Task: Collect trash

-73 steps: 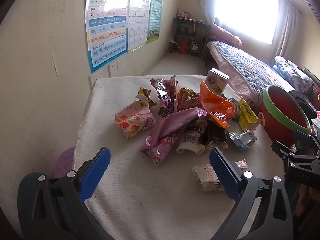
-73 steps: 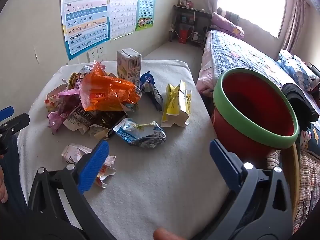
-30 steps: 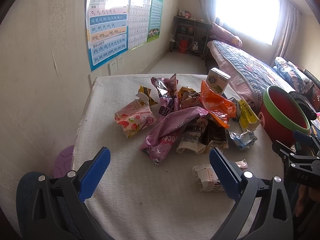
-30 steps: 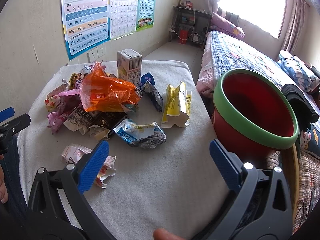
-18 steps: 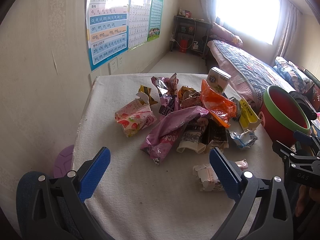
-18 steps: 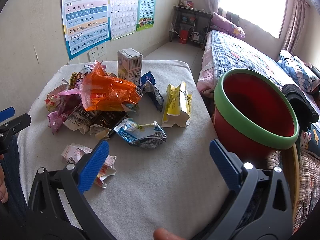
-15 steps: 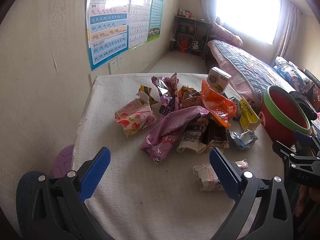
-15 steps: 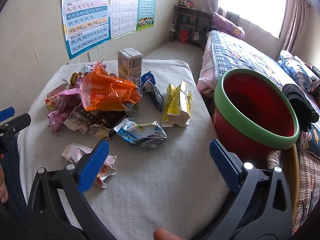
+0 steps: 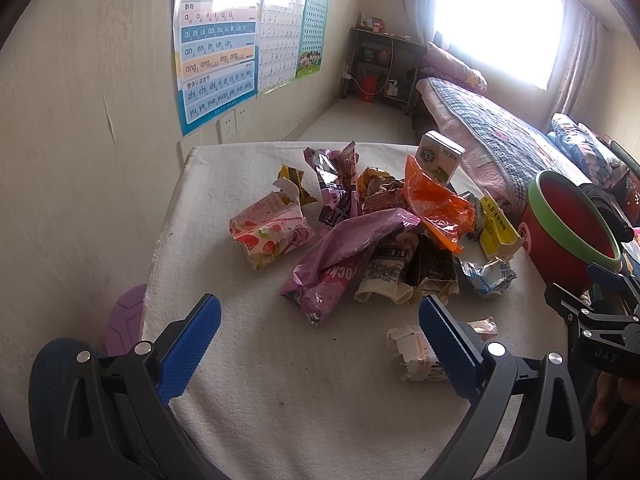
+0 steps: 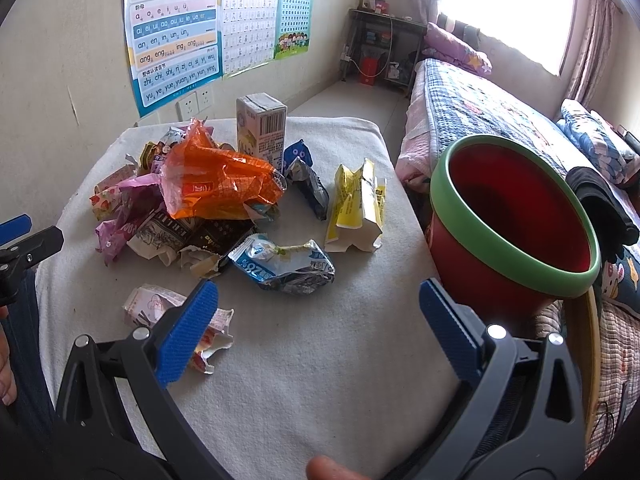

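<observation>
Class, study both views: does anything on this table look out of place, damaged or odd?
Yes: crumpled wrappers and torn cartons are heaped on the white table. The pink strawberry carton is crushed and ripped open; only the milk carton stands upright. The red bin looks empty.

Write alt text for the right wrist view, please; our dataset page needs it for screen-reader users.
An open right gripper hovers empty over a cloth-covered table strewn with trash: an orange wrapper, a blue-and-white packet, a torn yellow carton and an upright drink carton. A red bucket with a green rim stands at the table's right edge, beside a bed.
</observation>
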Demonstrator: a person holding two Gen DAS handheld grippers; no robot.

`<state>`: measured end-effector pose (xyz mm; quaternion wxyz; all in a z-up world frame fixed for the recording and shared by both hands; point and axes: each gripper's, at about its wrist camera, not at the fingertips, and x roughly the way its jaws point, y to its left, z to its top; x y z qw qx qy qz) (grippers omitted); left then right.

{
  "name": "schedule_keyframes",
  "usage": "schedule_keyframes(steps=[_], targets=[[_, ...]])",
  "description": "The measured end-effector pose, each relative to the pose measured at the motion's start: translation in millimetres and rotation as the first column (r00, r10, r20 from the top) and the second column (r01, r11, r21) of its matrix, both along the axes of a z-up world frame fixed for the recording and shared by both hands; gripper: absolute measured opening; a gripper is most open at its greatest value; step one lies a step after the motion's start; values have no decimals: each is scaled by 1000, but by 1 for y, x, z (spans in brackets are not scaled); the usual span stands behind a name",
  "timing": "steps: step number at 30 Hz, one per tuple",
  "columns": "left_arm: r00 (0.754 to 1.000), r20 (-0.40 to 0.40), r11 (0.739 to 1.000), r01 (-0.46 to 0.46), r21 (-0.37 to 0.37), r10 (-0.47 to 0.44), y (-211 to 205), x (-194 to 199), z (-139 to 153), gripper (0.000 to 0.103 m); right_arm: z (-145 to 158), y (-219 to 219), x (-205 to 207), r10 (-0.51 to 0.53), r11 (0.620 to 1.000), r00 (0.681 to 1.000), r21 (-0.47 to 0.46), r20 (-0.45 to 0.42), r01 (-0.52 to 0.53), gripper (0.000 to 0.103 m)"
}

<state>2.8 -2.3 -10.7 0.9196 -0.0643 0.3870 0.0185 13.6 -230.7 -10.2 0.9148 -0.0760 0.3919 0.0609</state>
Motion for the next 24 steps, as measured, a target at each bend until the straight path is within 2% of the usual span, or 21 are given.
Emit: schedule_keyframes(steps=[16,20,24], targets=[[1000,-22,1000,5,-18,-5,-4,0,-3,95,-2,0,4,16,1000,1000,6,-26,-16,99],[998,-63,999,5,-38,-7,-2,4,-5,95,-7,2,12,38,999,998,-3,-55,-38,99],[989,-141,998,40,-43,-45,-2,19,-10,95,-16,3,21,64,998,993,-17,-95,-65,99]])
